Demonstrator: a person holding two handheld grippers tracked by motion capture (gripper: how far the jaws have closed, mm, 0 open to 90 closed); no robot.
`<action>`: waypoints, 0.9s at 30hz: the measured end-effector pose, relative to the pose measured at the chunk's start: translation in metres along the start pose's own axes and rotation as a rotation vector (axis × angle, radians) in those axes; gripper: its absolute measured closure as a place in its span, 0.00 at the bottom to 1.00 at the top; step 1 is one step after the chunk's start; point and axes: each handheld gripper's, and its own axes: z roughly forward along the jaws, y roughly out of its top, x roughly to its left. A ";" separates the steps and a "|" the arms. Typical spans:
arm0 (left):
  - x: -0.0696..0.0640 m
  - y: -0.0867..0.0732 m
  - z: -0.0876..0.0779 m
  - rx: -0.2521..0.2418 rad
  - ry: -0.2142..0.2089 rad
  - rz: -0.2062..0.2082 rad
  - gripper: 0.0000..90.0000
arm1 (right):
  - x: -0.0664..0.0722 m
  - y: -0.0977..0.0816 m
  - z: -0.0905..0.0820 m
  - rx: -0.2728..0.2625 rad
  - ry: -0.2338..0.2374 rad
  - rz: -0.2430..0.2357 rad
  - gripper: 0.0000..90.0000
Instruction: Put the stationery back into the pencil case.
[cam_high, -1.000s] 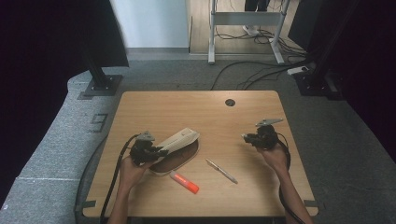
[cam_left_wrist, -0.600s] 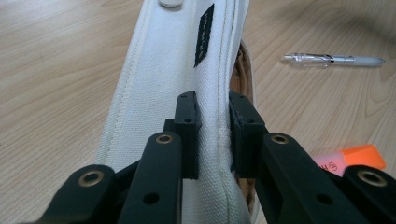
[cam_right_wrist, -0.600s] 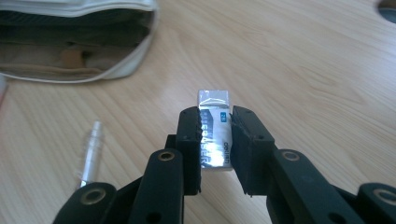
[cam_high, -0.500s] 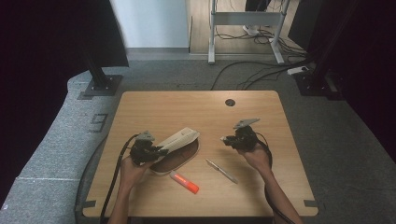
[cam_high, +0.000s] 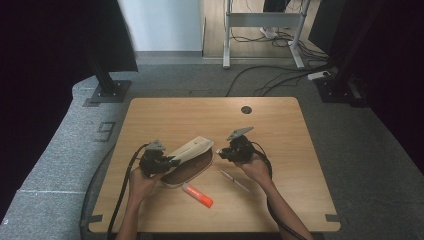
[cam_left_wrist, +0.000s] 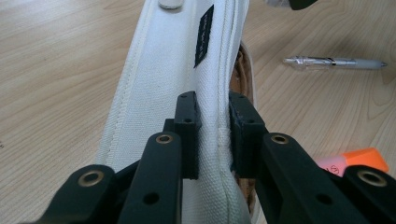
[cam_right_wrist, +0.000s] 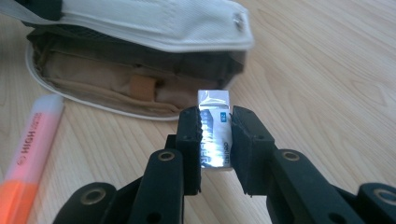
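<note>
At the table's centre, your left gripper (cam_left_wrist: 212, 135) pinches the raised white flap (cam_left_wrist: 177, 65) of the pencil case (cam_high: 187, 160), holding it open. Your right gripper (cam_right_wrist: 215, 140) is clamped on a small wrapped eraser (cam_right_wrist: 215, 133), just beside the case's mouth. An orange highlighter (cam_high: 197, 195) and pen (cam_high: 235, 181) lie near.
</note>
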 end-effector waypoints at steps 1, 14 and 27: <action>0.000 0.000 0.000 0.000 0.000 -0.001 0.84 | 0.002 0.002 0.002 0.002 0.002 -0.002 0.80; -0.001 0.001 -0.002 -0.010 0.004 -0.001 0.84 | 0.014 0.014 0.034 0.031 0.025 -0.029 0.80; -0.001 0.001 -0.001 -0.009 0.001 0.000 0.84 | 0.018 0.019 0.064 0.051 0.006 -0.038 0.80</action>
